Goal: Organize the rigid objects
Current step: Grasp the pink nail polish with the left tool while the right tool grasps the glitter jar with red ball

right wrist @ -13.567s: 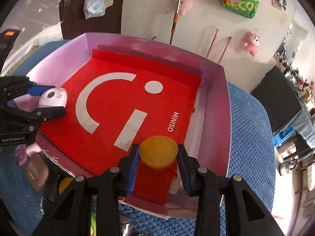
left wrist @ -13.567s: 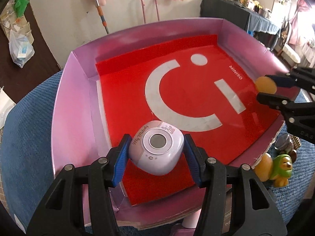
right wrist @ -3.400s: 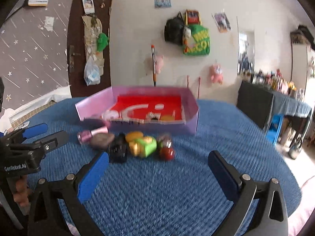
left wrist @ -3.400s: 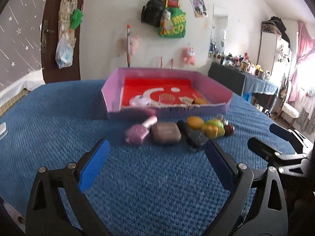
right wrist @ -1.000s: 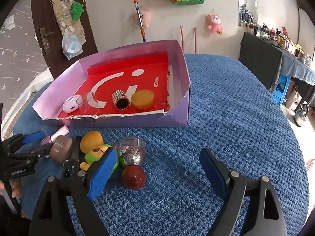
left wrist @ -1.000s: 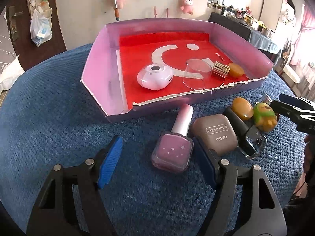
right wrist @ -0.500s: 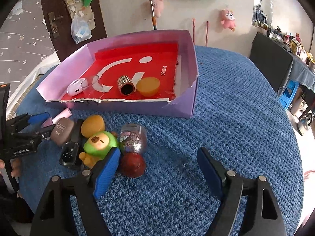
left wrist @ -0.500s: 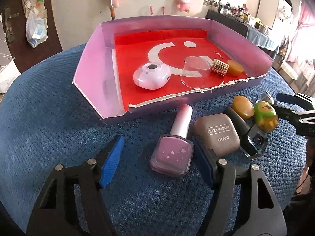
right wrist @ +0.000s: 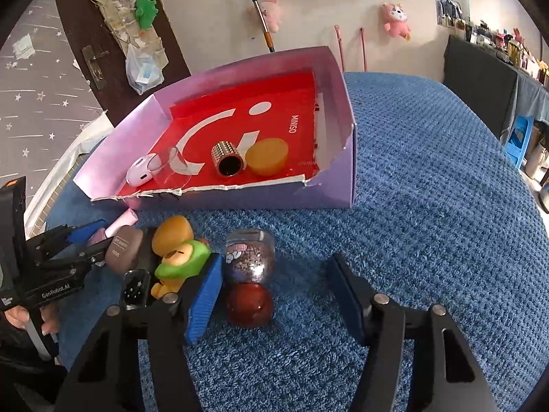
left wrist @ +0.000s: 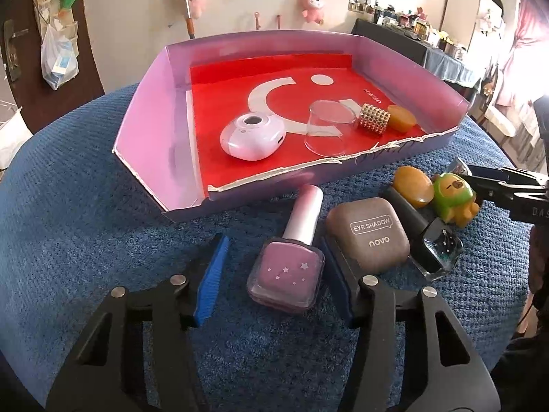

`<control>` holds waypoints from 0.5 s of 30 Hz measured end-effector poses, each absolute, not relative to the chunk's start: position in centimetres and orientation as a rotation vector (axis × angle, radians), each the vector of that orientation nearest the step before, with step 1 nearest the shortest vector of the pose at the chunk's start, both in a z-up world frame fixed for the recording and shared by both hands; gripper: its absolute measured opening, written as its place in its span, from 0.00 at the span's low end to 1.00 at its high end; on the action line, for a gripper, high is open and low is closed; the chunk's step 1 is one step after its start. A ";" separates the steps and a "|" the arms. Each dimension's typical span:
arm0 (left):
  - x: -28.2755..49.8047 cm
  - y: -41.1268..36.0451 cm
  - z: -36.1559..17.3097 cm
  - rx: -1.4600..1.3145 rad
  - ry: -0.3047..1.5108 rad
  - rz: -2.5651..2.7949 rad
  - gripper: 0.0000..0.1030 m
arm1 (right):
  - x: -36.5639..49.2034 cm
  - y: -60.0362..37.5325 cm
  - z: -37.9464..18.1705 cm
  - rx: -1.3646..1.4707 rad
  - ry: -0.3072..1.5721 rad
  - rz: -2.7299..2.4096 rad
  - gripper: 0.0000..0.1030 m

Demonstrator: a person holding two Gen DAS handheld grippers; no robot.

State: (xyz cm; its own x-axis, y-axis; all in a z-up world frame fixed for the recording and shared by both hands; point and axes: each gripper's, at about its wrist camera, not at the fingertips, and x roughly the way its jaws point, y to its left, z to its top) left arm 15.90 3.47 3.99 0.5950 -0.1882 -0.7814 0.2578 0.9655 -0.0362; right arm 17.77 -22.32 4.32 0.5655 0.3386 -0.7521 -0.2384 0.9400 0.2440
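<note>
Pink nail-polish bottle (left wrist: 286, 279), square, white stars, pale cap, lying on blue surface (left wrist: 85, 226) lower centre, between left gripper (left wrist: 274, 276) fingers; closing, left pad apart. Red glossy ball (right wrist: 249, 304) lower centre between right gripper (right wrist: 274, 295) fingers, closing, untouched.

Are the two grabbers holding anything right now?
No, not yet. The left gripper has been closing around the pink bottle; the right gripper around the red ball. Neither is pinched yet.
</note>
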 end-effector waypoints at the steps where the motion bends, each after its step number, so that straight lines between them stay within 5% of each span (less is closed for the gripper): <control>1: 15.9 3.5 4.0 0.084 0.897 -0.259 0.51 | 17.7 -22.3 4.3 0.114 0.909 0.342 0.62; 10: 15.9 3.4 3.9 0.084 0.891 -0.256 0.49 | 16.0 -20.7 4.1 -0.050 0.877 0.297 0.58; 12: 15.8 3.3 3.9 0.070 0.889 -0.267 0.38 | 16.3 -20.6 4.3 -0.045 0.871 0.296 0.53; 15: 15.6 3.0 4.0 0.065 0.884 -0.259 0.37 | 17.2 -20.3 4.5 -0.038 0.855 0.285 0.41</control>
State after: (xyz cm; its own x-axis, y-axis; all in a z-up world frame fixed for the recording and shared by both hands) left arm 15.60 3.04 4.01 0.6049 -0.1970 -0.7715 0.2501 0.9669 -0.0507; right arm 17.20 -20.31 4.53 0.6207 0.2324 -0.7488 -0.2631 0.9614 0.0803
